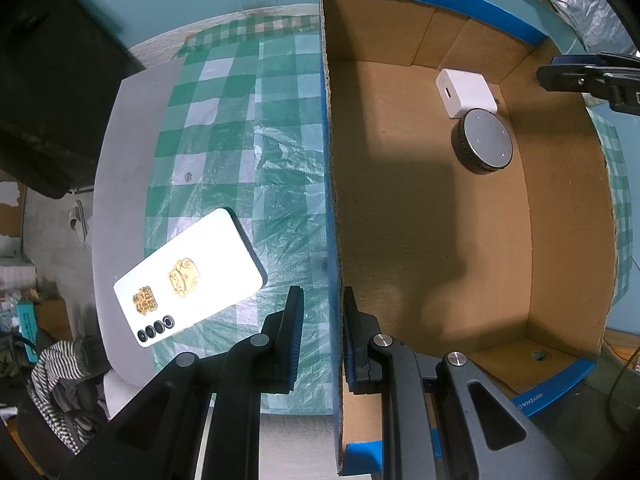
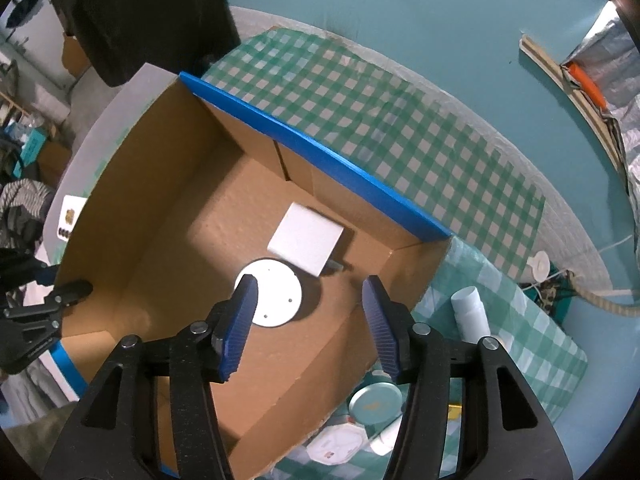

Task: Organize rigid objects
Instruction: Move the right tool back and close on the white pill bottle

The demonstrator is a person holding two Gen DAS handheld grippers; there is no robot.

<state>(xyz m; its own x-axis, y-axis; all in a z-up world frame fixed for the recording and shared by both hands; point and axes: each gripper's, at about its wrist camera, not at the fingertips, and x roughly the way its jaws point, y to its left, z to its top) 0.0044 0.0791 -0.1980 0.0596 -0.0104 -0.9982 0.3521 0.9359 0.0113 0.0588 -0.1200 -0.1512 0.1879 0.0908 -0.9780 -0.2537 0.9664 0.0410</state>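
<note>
While steadying the cardboard box (image 1: 440,208) for loading, left gripper (image 1: 322,336) clamped on its wall. Right gripper (image 2: 310,320) half open, empty, above round puck (image 2: 276,296), charger (image 2: 306,240) at 12 o'clock

Right gripper (image 2: 308,320), fingers apart, above round disc (image 2: 276,294) in cardboard box (image 2: 160,184).

teal wall (image 2: 400,20); checked tablecloth (image 1: 240,120) over table.

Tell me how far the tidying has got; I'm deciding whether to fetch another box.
Done: the white charger and round disc lie in the cardboard box. In hand: left hand-held gripper clamps the box wall; right hand-held gripper hangs open above, empty. Left: phone, white tube, teal tin.
</note>
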